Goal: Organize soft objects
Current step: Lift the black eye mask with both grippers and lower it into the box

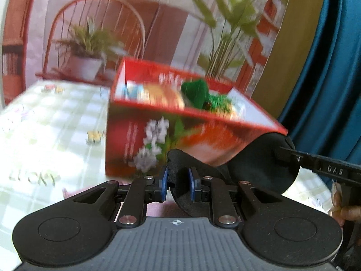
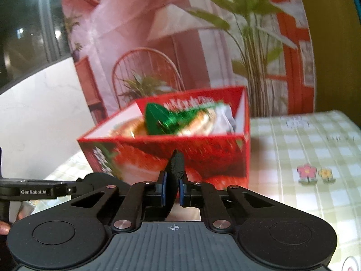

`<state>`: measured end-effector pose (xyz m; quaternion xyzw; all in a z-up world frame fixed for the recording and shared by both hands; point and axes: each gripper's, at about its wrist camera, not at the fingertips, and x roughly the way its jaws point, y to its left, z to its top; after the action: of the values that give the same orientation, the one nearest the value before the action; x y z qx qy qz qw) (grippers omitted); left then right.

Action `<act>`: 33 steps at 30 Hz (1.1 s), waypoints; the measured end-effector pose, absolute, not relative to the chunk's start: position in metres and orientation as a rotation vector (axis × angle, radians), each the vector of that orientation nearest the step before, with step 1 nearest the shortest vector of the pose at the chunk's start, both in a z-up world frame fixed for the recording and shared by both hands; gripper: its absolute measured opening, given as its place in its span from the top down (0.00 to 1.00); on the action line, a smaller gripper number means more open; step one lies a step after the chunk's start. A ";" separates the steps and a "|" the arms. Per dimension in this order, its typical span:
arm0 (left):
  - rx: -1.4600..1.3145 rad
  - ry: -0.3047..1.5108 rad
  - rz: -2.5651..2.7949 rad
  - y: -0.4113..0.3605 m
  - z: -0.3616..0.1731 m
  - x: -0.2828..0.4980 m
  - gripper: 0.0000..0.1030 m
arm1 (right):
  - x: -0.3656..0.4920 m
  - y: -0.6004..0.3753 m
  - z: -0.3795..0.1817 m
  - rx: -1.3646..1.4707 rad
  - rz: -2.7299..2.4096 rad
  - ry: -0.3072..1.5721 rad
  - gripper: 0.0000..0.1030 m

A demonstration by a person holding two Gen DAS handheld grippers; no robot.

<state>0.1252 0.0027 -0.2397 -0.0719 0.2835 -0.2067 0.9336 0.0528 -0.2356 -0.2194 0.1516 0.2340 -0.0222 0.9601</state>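
Black eye mask (image 1: 259, 164) hangs stretched between the left gripper (image 1: 178, 180), clamped on its strap, and the right gripper (image 2: 172, 186), pinching its edge, just before the red box (image 1: 180, 135), presumably for loading.

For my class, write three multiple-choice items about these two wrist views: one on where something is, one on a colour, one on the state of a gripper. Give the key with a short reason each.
1. Where is the green plush item?
A. On the tablecloth
B. Inside the red box
C. Held by a gripper

2. What colour is the soft item both grippers hold?
A. Black
B. Yellow
C. White

3. How is the right gripper?
A. Wide open
B. Out of view
C. Shut on the item

Key:
1 B: the green plush item sits within the walls of the red box.
2 A: the black soft item spans from the left gripper toward the right one.
3 C: the right gripper has its blue pads pressed against the dark fabric.
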 end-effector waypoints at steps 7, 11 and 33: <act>-0.136 0.432 -0.419 0.006 -0.196 0.114 0.81 | 0.052 -0.231 -0.180 0.268 -0.001 0.381 0.91; -0.125 0.367 -0.415 0.003 -0.174 0.119 0.81 | 0.058 -0.231 -0.161 0.233 0.007 0.337 0.91; 0.101 0.576 -0.378 -0.043 -0.191 0.246 0.81 | 0.176 -0.264 -0.187 0.196 -0.093 0.569 0.92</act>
<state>0.2464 -0.0433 -0.1905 0.0495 0.2822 -0.1852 0.9400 0.1759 -0.2639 -0.1875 0.0966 0.2803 -0.0459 0.9539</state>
